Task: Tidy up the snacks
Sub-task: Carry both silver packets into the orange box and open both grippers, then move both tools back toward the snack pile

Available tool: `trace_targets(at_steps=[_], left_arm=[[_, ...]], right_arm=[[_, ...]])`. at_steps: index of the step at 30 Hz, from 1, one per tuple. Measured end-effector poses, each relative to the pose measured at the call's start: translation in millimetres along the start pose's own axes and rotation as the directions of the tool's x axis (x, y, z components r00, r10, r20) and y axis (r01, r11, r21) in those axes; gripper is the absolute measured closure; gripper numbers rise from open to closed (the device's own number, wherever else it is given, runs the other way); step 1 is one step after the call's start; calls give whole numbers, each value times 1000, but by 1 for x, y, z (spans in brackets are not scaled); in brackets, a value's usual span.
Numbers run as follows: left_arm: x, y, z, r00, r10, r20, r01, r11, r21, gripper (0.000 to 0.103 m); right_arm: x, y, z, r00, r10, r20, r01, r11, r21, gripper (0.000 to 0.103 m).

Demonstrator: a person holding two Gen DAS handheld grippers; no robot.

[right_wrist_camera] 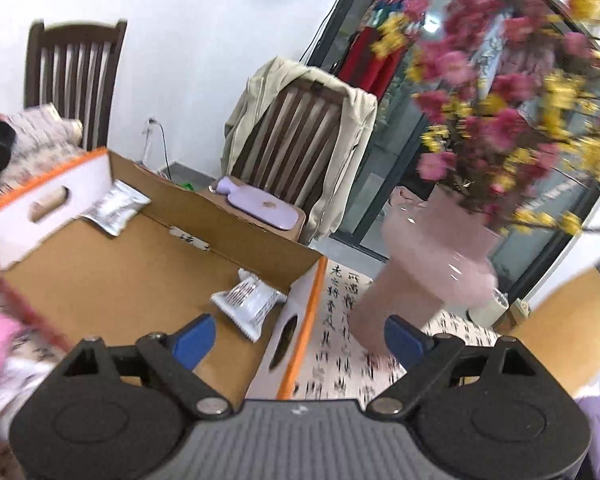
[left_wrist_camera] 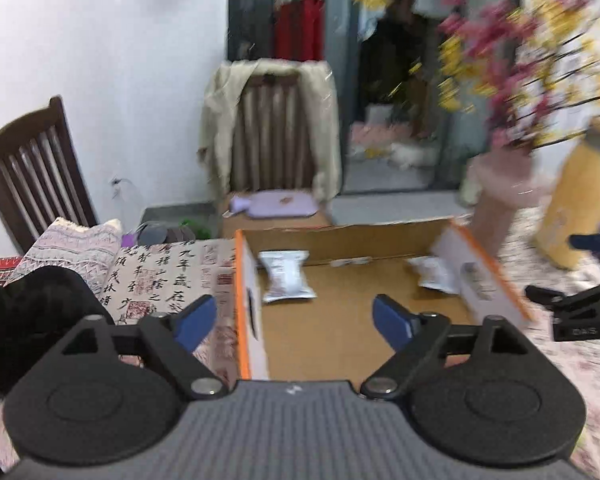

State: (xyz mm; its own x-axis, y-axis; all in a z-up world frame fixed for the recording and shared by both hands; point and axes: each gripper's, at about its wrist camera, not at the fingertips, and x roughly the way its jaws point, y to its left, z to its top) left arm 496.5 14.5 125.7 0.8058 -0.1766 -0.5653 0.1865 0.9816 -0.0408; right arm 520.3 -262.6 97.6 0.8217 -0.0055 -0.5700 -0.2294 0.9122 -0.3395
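Note:
An open cardboard box [left_wrist_camera: 340, 332] with white and orange sides sits on the table. Two silver snack packets lie inside it: one at the far left corner [left_wrist_camera: 286, 277] and one by the right wall [left_wrist_camera: 434, 274]. My left gripper [left_wrist_camera: 294, 322] is open and empty, above the box's near left wall. In the right wrist view the box [right_wrist_camera: 112, 280] holds the same packets, one far [right_wrist_camera: 118, 208] and one near [right_wrist_camera: 248, 304]. My right gripper [right_wrist_camera: 298, 340] is open and empty, over the box's right end wall.
A pink vase [right_wrist_camera: 428, 256] of pink and yellow flowers stands right of the box. A yellow bottle [left_wrist_camera: 576, 200] stands beyond it. Two wooden chairs [left_wrist_camera: 32, 184] stand behind the table, one draped with a beige jacket [left_wrist_camera: 272, 128]. The right gripper's body [left_wrist_camera: 580, 312] shows at the right edge.

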Motion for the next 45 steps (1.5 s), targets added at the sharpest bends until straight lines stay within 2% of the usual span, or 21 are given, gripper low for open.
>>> trace_targets(at_steps=[2,3,8,11,14,16,20,23,25,29,34,40,45], left_arm=[[-34,-3,-13,999,-12,34,11,1000,13,6],[-53,-6,-25,998,-4,55,2,1000,24,6],[-121,-21,-86,987,85,134,-91,995,38,3],[-155,-23,-133,978,106,178,-106,994,-10,0],[-186,-25,-179,976,107,191,-102,994,-39,0],[-207,-27,-208,971,117,206,-103,992,-79,0],[-231,-42,-262,971,157,181,-134,982,-133,0],[-240,-56,-299,978,134,158,-115,985,-125,0],[-246,-63,-317,980,124,153,-109,989,-100,0],[-263,-71,-344,984,84,156,-71,994,-84,0],[-280,-87,-370,981,104,166,-95,994,-58,0],[-287,-90,-373,977,147,158,-138,988,-66,0],[-289,-90,-372,973,158,168,-149,987,-68,0]], right_arm=[[-37,0,-13,999,36,35,-37,999,39,5],[-53,0,-21,997,56,53,-59,997,54,5],[-138,8,-67,982,124,142,-141,984,114,0],[-178,16,-98,971,151,187,-179,974,141,0],[-211,26,-136,965,151,216,-194,962,192,0],[-229,36,-163,964,141,223,-191,957,219,0],[-263,67,-220,974,57,220,-109,967,230,0],[-286,92,-264,977,-19,212,-40,962,269,0],[-297,105,-291,980,-21,199,-43,949,314,0],[-308,113,-331,985,38,168,-102,914,392,0],[-330,121,-361,982,28,188,-100,917,387,0],[-344,122,-368,973,41,228,-129,912,389,0],[-348,128,-365,968,27,250,-120,923,366,0]])
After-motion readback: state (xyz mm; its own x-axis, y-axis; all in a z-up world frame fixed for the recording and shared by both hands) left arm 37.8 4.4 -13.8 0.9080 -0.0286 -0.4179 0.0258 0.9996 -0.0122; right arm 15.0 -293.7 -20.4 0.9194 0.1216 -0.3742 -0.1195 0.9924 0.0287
